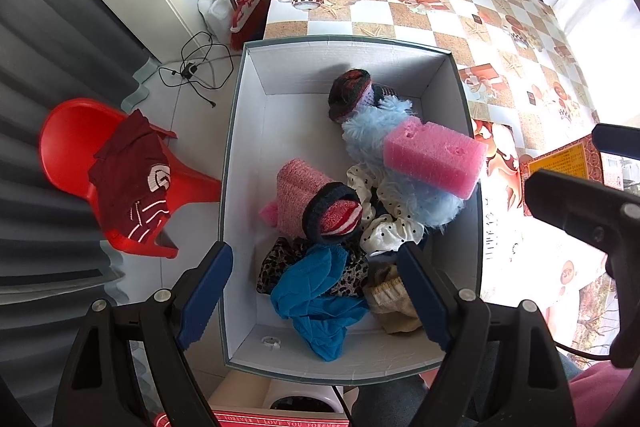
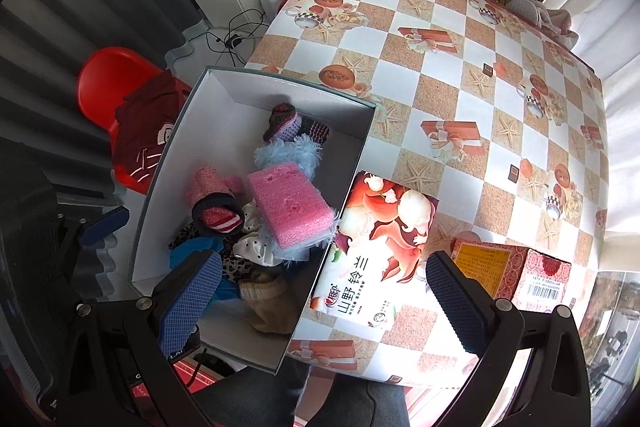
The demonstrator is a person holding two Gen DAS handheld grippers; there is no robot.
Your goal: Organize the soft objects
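Left and right hand-held grippers above an open box (image 1: 240, 187) at the left edge of the counter (image 2: 460, 87). The soft things lie heaped in the box: a pink sponge (image 1: 434, 157) on top of a blue fluffy piece (image 1: 372, 131), rolled socks (image 1: 334, 215), a blue cloth (image 1: 316, 291) and a beige knit (image 2: 268, 303). The left hand-held gripper (image 1: 316, 295) hangs directly over the near end of the heap, jaws spread and empty, the blue cloth straight below. The right hand-held gripper (image 2: 320, 307) straddles the box's right wall, likewise spread and empty, with a tissue pack (image 2: 376, 251) lying between its fingers' line of view (just outside the box, leaning on its wall). The sponge's long axis runs obliquely, from the box's middle toward its right wall. Judged from position, the left is nearer the heap; the pack, seemingly the one soft item left outside, lies nearer the right.
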